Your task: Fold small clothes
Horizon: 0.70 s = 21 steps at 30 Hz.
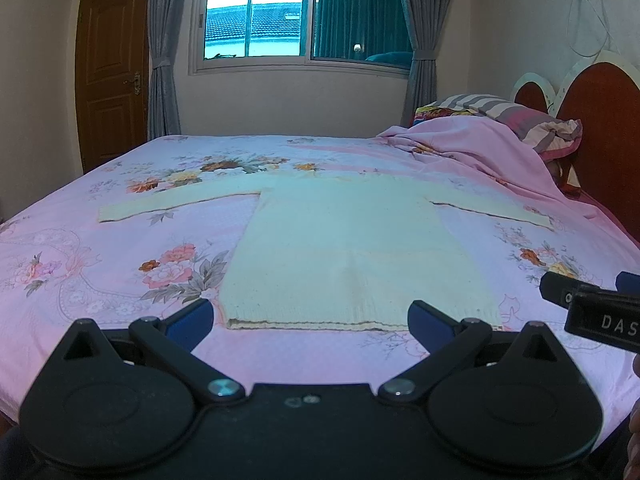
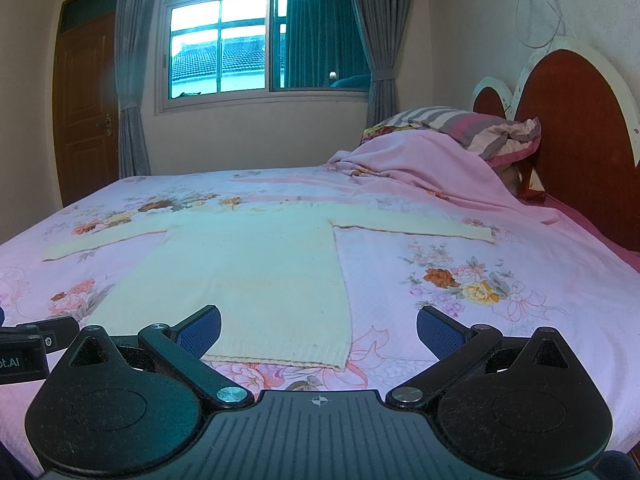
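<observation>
My left tool (image 1: 311,322) was spread wide, empty, my right tool (image 2: 319,326) likewise, cream sweater (image 1: 344,236) lay flat on bed (image 1: 80,248) just ahead of both, sleeves out sideways, hem nearest tools.

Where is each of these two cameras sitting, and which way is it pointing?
Left wrist: on the left gripper, facing over the sweater; open fingers show, the right gripper pokes in.
Right wrist: on the right gripper, aimed at the sweater's right hem corner; open fingers show.
Shared: sweater, bed, window.
</observation>
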Tool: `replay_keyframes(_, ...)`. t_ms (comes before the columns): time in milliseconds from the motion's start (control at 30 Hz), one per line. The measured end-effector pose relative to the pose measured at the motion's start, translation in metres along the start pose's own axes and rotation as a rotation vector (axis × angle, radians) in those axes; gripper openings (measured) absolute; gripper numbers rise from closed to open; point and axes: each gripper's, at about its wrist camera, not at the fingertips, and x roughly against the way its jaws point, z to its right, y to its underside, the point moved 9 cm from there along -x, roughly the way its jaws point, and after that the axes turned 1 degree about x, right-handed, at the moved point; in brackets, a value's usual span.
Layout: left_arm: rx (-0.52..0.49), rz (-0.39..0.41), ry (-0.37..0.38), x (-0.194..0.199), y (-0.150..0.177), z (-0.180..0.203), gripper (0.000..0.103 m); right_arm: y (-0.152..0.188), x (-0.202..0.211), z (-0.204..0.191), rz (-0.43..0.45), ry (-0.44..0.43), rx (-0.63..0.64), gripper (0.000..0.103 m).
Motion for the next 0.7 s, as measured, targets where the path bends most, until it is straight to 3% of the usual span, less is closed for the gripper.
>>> replay_keyframes(700, -0.004, -0.008, -0.001, -0.0016, 0.0043, -0.0034, 0.103, -0.0005, 0.0016, 0.0024, -0.002, 0.0, -0.005, 0.103)
